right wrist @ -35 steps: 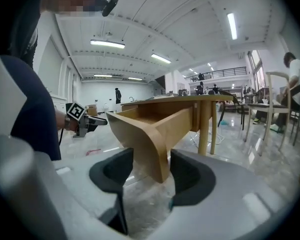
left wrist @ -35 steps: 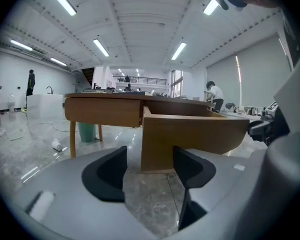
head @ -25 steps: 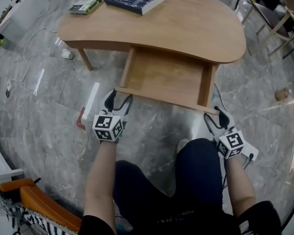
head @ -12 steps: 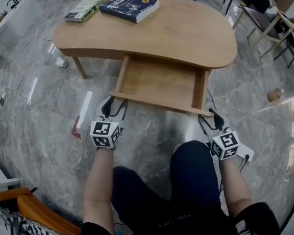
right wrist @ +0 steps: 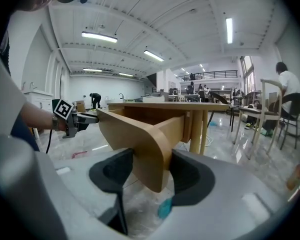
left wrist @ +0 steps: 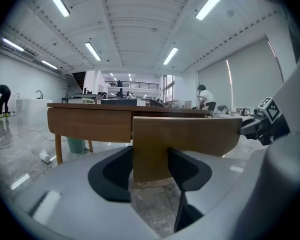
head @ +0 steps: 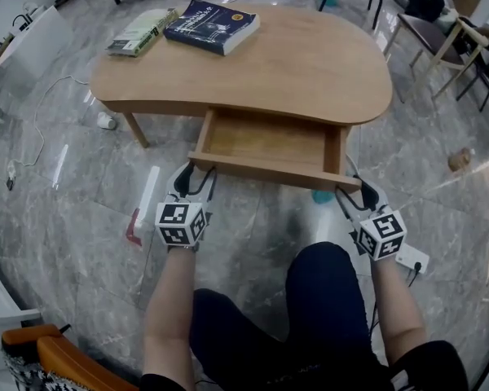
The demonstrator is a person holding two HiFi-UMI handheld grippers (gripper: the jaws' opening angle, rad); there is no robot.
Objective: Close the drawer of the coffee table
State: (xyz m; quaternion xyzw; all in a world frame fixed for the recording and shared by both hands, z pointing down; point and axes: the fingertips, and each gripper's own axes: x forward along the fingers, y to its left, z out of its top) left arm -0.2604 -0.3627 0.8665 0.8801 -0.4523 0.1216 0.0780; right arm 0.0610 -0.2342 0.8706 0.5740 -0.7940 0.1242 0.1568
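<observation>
While the drawer (head: pixel 269 172) stands half out under the coffee table (head: pixel 310 63), the left gripper (head: pixel 196 175), its jaws just closed, clamps the front's left end; the right gripper (head: pixel 356 192) clamps the right corner; push both evenly, straight inward, to avoid jamming.

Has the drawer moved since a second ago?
Yes. The drawer has slid partway in under the coffee table: less of its floor shows in front of the table's edge in the head view, though it is not yet shut.

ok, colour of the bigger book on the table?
The book is dark blue; head view shows it best.
</observation>
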